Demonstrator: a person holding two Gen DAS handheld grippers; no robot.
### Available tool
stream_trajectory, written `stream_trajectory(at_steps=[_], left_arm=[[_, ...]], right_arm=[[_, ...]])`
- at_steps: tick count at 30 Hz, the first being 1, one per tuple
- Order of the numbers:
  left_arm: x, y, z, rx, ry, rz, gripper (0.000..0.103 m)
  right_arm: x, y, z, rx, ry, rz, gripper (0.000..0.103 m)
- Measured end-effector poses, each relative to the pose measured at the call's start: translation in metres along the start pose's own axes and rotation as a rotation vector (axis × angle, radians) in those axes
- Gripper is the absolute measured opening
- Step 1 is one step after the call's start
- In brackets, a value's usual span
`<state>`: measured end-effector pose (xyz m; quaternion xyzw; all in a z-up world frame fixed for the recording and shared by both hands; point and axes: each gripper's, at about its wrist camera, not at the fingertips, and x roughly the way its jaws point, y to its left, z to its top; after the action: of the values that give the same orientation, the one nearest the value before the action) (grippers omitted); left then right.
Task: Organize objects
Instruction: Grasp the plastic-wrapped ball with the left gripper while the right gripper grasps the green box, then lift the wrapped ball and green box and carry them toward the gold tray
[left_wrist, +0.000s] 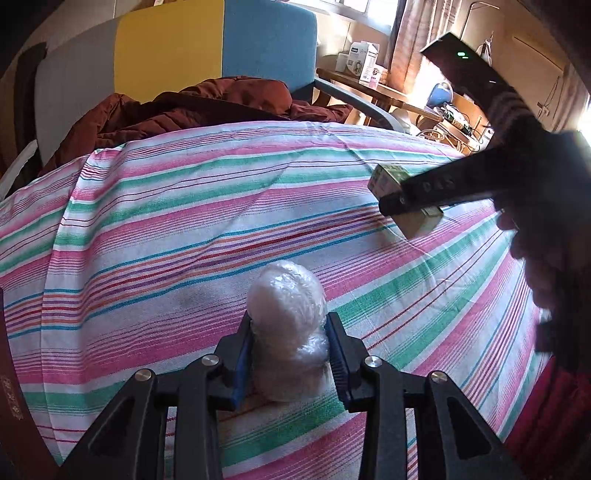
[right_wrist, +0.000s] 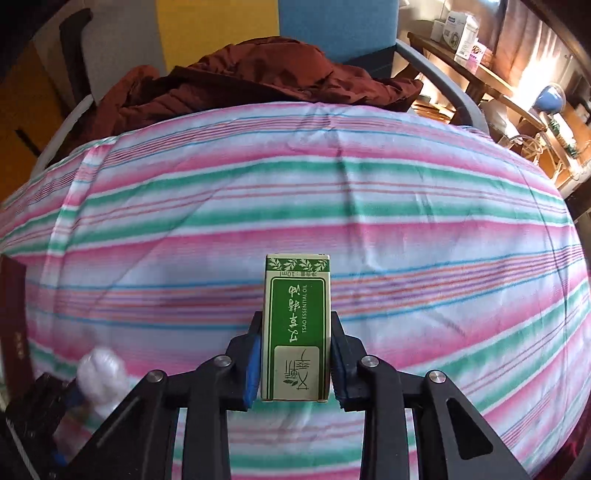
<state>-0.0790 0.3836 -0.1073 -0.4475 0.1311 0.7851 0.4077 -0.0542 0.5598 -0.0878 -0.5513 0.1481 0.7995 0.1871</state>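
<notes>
Plastic-wrapped bundle (left_wrist: 288, 332) sits clamped between our left gripper (left_wrist: 288, 354) fingers over the striped cloth (left_wrist: 184, 221); it looks soft, light, slippery, so we grip its middle. Right view: our right gripper (right_wrist: 295, 363) fingers clamp the essential oil box (right_wrist: 297, 328), stiff, crushable card, by its sides.

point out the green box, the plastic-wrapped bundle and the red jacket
green box (right_wrist: 296, 332), right wrist view, front label
plastic-wrapped bundle (left_wrist: 286, 310), left wrist view, upper bulge
red jacket (left_wrist: 192, 107), left wrist view, crumpled middle
</notes>
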Motion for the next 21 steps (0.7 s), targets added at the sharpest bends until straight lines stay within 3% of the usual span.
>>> stream_trajectory(at_steps=[5,8,13,21], left_arm=[[-0.016,0.001,-0.015,-0.028,0.006,0.027,0.036],[-0.03,0.001,-0.033,-0.053,-0.007,0.04,0.036],[-0.044,-0.005,-0.06,-0.025,-0.057,0.078,0.036],[-0.041,-0.008,-0.061,0.0,-0.067,0.104,0.037]], right_arm=[[-0.011,0.023,-0.055,-0.027,0.043,0.077,0.031],[-0.011,0.033,-0.075,-0.056,0.042,0.076,0.031],[-0.009,0.039,-0.079,-0.072,0.016,0.097,0.031],[-0.006,0.029,-0.074,-0.021,0.022,0.143,0.034]])
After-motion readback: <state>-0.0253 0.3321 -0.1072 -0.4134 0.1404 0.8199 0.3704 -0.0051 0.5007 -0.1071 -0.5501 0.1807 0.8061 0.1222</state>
